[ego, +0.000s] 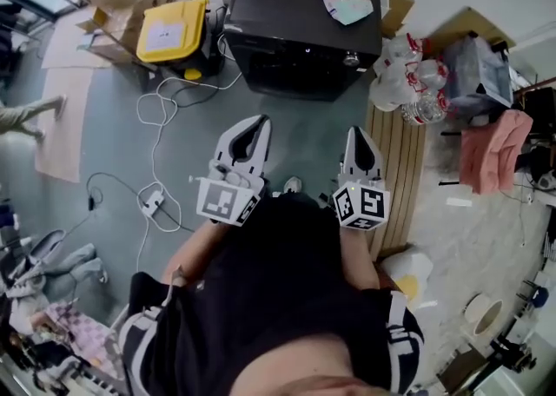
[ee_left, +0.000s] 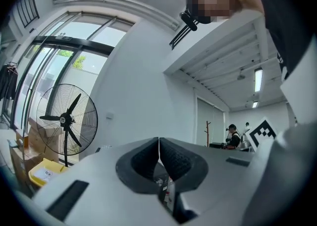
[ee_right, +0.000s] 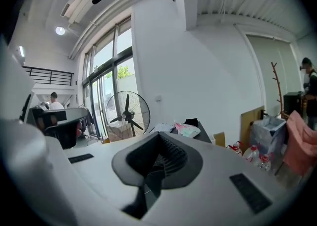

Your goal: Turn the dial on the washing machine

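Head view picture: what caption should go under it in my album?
A person holds the left tool and right tool, both shut and empty, facing the black washing machine.

Two hand-held tools, one left gripper (ego: 257, 129) and one right gripper (ego: 359, 135), before one dark washing machine (ego: 287, 21) that carries one silver dial (ego: 350, 59). On the floor lie one yellow case (ego: 174, 28), one white power strip (ego: 152, 202) and one pink cloth (ego: 497, 153). One pedestal fan (ee_right: 127, 111) and one coat stand (ee_right: 276, 84) stand by the walls. Two people (ee_right: 53, 102) appear in the background of the right gripper view. The clear bottles (ego: 417, 90) are bunched too tightly to count.
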`<control>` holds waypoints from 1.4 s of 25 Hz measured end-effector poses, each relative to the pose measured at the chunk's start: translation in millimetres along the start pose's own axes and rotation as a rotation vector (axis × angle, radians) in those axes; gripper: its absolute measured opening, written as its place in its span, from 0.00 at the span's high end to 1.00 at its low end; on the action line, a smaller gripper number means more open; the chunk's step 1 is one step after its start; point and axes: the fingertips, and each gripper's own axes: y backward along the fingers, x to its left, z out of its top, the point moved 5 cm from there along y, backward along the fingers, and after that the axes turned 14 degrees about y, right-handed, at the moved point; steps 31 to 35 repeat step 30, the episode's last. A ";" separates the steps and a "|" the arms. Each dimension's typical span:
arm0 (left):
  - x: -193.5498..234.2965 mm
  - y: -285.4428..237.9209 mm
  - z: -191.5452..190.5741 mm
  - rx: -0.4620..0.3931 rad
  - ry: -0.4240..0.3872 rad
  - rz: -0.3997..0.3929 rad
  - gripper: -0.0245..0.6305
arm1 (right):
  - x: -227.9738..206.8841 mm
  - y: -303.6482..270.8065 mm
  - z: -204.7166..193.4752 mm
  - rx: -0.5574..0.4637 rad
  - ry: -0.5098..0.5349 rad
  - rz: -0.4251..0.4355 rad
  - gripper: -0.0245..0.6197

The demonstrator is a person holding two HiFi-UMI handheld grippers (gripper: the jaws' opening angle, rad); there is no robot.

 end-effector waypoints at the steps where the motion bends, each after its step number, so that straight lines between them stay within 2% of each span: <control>1: 1.4 4.0 -1.5 0.006 -0.002 -0.006 0.93 | 5.2 5.6 -1.8 0.002 -0.003 -0.007 0.92; 11: 3.0 26.0 -5.9 0.017 0.007 -0.033 0.93 | 31.7 21.9 -3.7 0.006 0.003 -0.003 0.92; 35: 10.3 32.3 -0.5 0.019 0.021 -0.034 0.93 | 45.8 18.6 1.8 0.017 0.015 0.005 0.92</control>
